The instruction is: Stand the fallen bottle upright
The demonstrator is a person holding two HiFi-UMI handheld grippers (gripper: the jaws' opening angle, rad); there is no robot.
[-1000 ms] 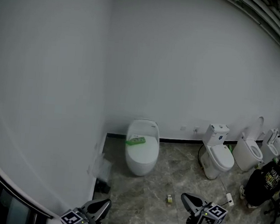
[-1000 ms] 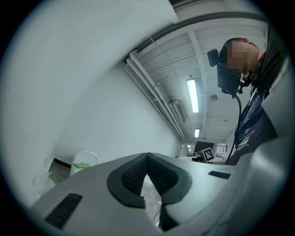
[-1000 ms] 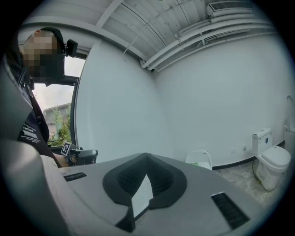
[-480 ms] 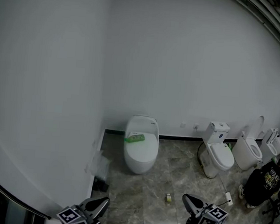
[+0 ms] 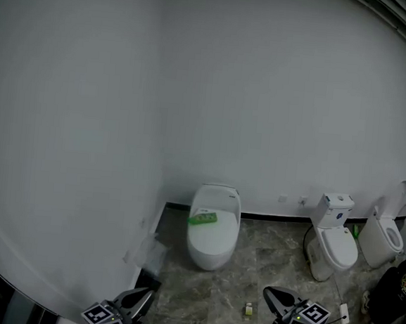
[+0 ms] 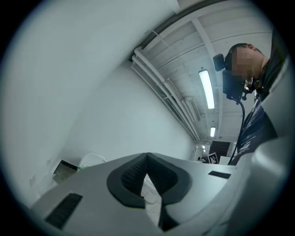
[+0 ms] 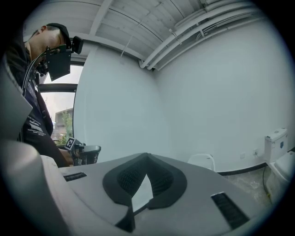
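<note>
No fallen bottle can be clearly made out in any view; a small pale yellow-green object (image 5: 248, 310) lies on the marble floor between the two grippers, too small to identify. My left gripper (image 5: 136, 299) shows at the bottom left edge of the head view, my right gripper (image 5: 280, 297) at the bottom right. Both point up and away toward the white wall. The left gripper (image 6: 147, 157) has its jaws meeting at the tips with nothing between them. In its own view the right gripper (image 7: 147, 157) stands shut and empty the same way.
A white oval toilet (image 5: 213, 226) with a green item (image 5: 203, 219) on its lid stands against the wall. Two more toilets (image 5: 333, 243) (image 5: 387, 237) stand to the right. A person in dark clothing (image 5: 400, 291) is at the right edge. A dark box (image 5: 146, 281) sits by the left wall.
The head view has swung, so the toilets and the floor object sit further right and lower in the picture. Both grippers stay shut at the bottom edge.
</note>
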